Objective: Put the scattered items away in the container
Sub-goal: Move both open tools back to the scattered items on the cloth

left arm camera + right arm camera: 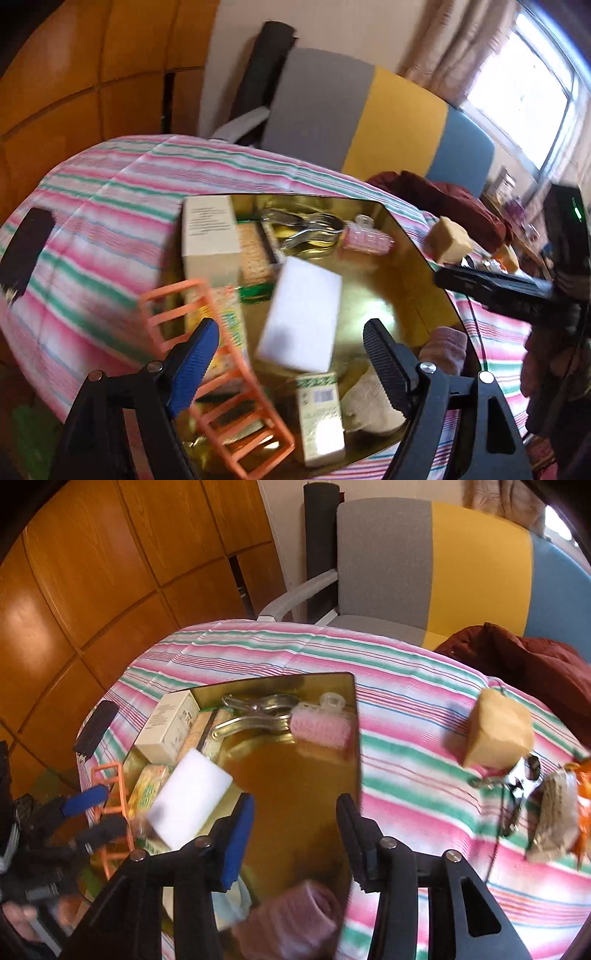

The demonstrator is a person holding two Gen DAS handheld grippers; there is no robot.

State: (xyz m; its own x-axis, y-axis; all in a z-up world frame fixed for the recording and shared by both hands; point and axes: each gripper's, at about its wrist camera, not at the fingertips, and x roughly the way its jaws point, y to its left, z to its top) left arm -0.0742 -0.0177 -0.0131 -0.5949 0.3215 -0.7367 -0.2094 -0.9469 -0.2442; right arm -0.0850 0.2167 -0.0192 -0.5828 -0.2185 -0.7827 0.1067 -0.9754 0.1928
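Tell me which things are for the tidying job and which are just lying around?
For the job:
gold tray
white sponge
tan block
sunglasses
brown packet
pink roller

Just lying around:
striped cloth
chair
red jacket
wooden cupboard

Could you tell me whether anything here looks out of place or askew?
Yes: the white block is blurred and tilted above the gold tray, seemingly mid-fall. The tan block and sunglasses lie outside on the striped cloth.
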